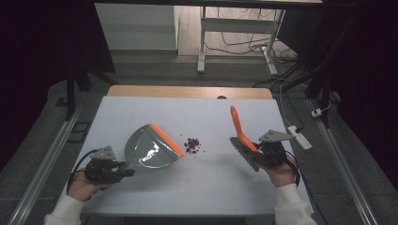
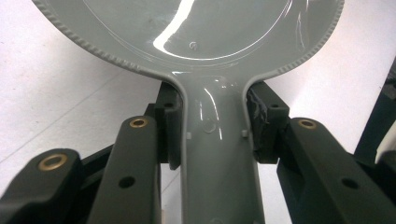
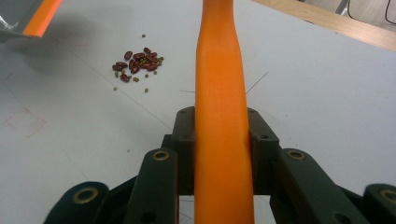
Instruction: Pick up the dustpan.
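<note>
From above, a white table carries a grey dustpan with an orange front edge, lying left of centre. A small pile of dark red beans sits just beside that edge, near the table's middle. The left gripper holds the dustpan's handle at the near left, with the person's left hand behind it. On the right, the right gripper holds an orange brush, its handle pointing away from the person and its dark bristles near the jaws.

In the left gripper view, the 2 black jaws press against either side of the dustpan handle, pinching it; the pan's ribbed rim spreads across the top.

In the right gripper view, the 2 jaws clamp the brush handle between them. The beans, mixed with a few small green ones, lie ahead to the left, and the dustpan's orange edge shows in the top left corner.
</note>
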`<state>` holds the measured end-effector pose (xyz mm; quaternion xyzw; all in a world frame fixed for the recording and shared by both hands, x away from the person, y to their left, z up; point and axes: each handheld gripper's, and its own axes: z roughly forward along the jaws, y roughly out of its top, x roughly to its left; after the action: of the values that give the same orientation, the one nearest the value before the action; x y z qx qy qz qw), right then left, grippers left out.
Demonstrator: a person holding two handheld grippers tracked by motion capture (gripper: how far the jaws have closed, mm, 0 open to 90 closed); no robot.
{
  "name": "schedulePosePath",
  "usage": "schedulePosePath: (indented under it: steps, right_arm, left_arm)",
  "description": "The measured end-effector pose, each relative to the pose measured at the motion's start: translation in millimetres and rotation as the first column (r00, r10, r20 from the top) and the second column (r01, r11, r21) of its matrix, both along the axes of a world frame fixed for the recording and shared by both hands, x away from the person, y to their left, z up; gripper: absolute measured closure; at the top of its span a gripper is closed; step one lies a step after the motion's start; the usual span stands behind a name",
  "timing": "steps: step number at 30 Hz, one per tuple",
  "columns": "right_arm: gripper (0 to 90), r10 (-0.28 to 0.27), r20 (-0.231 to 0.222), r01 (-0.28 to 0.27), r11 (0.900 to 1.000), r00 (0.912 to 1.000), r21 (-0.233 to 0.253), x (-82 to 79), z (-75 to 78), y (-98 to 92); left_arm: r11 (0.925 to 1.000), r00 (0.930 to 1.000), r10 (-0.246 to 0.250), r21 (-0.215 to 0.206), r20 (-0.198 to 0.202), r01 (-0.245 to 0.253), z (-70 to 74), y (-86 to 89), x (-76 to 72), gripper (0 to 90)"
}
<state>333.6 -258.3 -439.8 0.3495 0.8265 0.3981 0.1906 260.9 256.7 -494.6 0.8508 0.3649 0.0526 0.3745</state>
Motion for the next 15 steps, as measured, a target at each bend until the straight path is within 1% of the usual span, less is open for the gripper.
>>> schedulePosePath:
  steps: [6,8,10,15]
  right_arm:
    - [69.7,-0.002,-0.003,0.002,1.000,1.0000,-0.004,0.6,-0.9,-0.5]
    - [69.7,0.000,-0.004,0.000,1.000,1.0000,-0.005,1.0,-1.4,-0.4]
    - [69.7,0.000,-0.004,0.000,1.000,1.0000,-0.007,1.0,-1.8,0.1]
    - [69.7,0.002,-0.002,-0.002,1.000,1.0000,-0.006,1.1,-1.6,1.7]
  left_arm:
    - [0.9990,0.9989,-0.044,0.011,-0.016,0.044,-0.8,-1.0,-1.5,61.7]
    - [0.9983,0.9980,-0.056,0.014,-0.029,0.056,-1.3,-2.3,-2.1,61.7]
    - [0.9972,0.9967,-0.069,0.026,-0.044,0.070,-1.9,-3.4,-2.4,61.7]
    - [0.9945,0.9935,-0.093,0.042,-0.065,0.096,-4.6,-6.9,-2.8,61.7]
